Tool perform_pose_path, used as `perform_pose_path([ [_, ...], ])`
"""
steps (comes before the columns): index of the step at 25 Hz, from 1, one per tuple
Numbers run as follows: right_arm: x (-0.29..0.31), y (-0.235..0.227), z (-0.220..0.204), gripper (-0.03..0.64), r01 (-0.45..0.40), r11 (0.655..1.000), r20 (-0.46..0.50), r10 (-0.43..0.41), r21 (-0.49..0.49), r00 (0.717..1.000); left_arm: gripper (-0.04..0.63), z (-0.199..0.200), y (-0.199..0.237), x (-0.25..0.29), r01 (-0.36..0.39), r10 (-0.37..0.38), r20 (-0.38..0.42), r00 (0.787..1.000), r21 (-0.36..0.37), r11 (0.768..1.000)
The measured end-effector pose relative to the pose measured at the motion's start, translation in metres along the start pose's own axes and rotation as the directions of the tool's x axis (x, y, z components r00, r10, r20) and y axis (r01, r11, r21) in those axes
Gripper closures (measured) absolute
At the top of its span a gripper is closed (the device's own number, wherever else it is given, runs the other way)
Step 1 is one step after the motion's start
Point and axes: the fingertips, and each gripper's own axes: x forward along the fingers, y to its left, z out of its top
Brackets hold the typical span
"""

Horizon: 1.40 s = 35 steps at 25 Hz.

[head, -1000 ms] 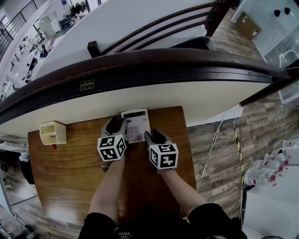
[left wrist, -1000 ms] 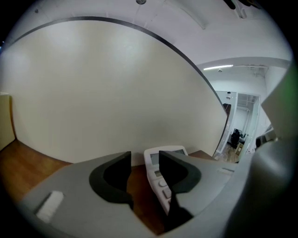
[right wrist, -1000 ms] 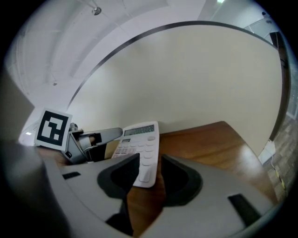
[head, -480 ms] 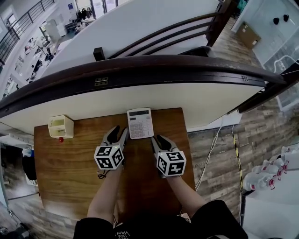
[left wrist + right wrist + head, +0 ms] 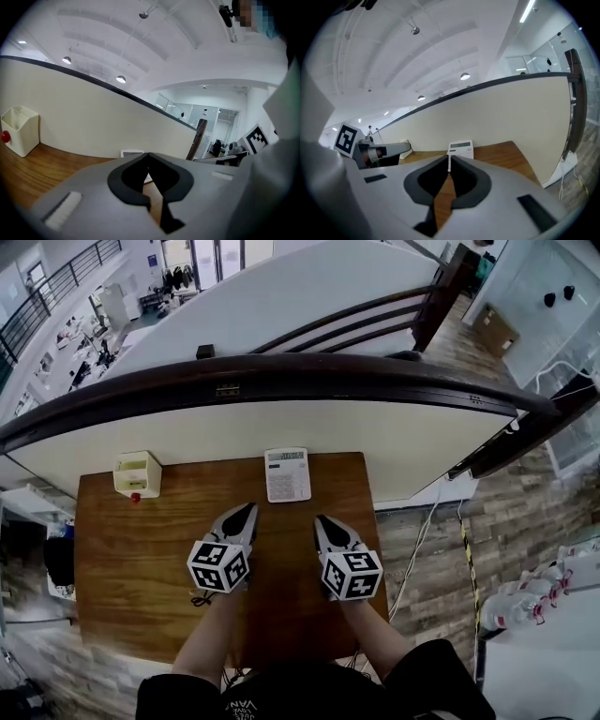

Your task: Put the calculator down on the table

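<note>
White calculator [image 5: 288,474] lay flat, face up, on the wooden counter [image 5: 141,559]. It sat at the far edge, against the cream partition [image 5: 281,427]. Both grippers were clear of it, toward the near side, touching nothing. Left gripper [image 5: 246,510]: fingers had just been closing and were pressed together, nothing between them. Right gripper [image 5: 323,519]: fingers had also just been closing, tips met, empty. The 2 grippers were side by side above the counter, pointing toward the calculator. Cream box [image 5: 136,472] with a red knob [image 5: 136,497] sat at the counter's far left.
</note>
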Motion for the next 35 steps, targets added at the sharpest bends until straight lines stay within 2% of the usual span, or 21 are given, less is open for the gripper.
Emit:
perform_pose_path([
  [12, -0.077, 0.052, -0.028, 0.594, -0.017, 0.999, -0.016, 0.016, -0.049, 1.000, 0.583, -0.020, -0.055, -0.106, 0.069, -0.069, -0.002, 0.998, 0.008, 0.998],
  [22, -0.135, 0.083, -0.058, 0.597, -0.032, 0.998, -0.028, 0.030, -0.059, 0.999, 0.583, -0.039, -0.084, -0.181, 0.038, -0.037, -0.008, 0.999, 0.033, 0.999],
  [35, -0.196, 0.124, -0.113, 0.597, -0.071, 0.995, -0.071, 0.067, -0.066, 0.995, 0.583, -0.087, -0.114, -0.263, 0.008, -0.008, -0.021, 1.000, 0.021, 1.000],
])
